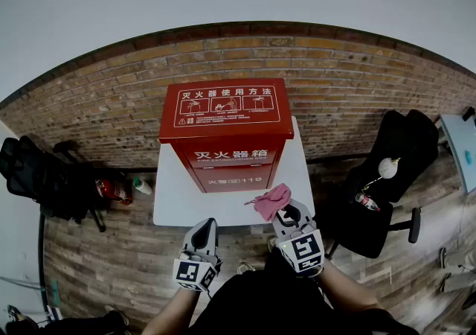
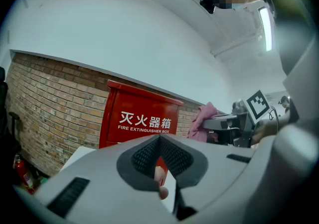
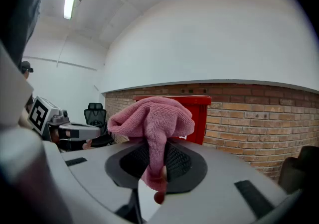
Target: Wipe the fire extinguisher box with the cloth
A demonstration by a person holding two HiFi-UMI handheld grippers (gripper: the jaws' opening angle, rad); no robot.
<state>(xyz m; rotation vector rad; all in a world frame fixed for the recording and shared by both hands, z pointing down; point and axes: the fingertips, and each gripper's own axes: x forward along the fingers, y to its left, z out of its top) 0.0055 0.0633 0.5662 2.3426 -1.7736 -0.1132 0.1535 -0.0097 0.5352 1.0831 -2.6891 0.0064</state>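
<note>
The right hand-held gripper [image 1: 288, 214] is closed on the pink cloth [image 1: 271, 201]. It pinches only a thin fold, and most of the cloth bunches up above the jaws. That is the first worry: if the person rubs hard, the fold could slip out and the cloth could drop. The cloth hangs over the front edge of the white surface [image 1: 178, 199], close to the red fire extinguisher box [image 1: 227, 129] but not touching it yet. The box stands on the back part of the surface, close to the brick wall [image 1: 357, 95]. The second worry is that a strong push could make the box slide or rock, because nothing holds it in place. The left hand-held gripper [image 1: 204, 225] has its jaws together with nothing in them, and it waits low in front of the surface, away from the box. The wide lid sticks out over the front of the box, so the gripper could bump it when wiping under it. A black office chair [image 1: 387, 177] stands to the right. A small red fire extinguisher [image 1: 111, 190] and a bottle [image 1: 141, 186] sit on the floor to the left. Nothing lies between the cloth and the box.
</note>
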